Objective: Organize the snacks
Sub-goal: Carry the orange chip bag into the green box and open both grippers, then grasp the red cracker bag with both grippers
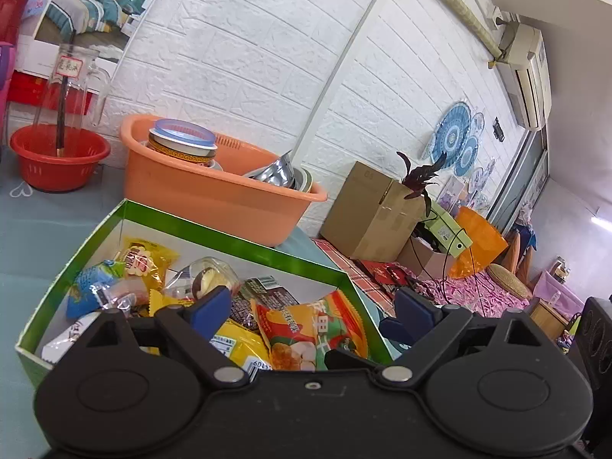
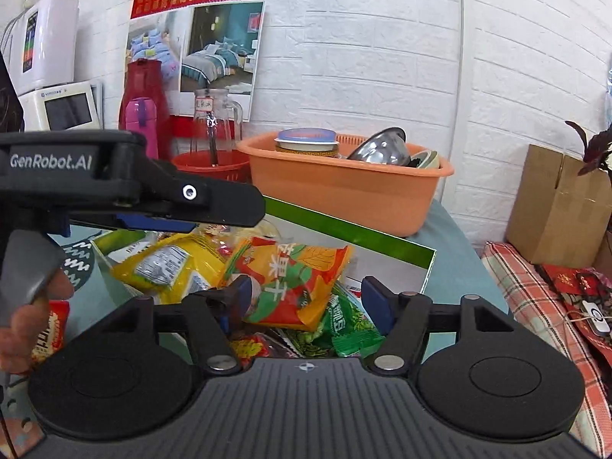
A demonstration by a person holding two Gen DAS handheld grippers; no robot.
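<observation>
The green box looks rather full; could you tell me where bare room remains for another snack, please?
The green box has bare white floor at its far right corner, between the orange-and-green packet and the wall nearest the orange basin. Its left and middle are piled with packets. Teal tabletop right of it is bare.

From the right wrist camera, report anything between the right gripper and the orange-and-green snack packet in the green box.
Nothing visible blocks it. The right gripper is open, and the orange-and-green snack packet lies directly ahead atop the pile in the green cardboard box.
</observation>
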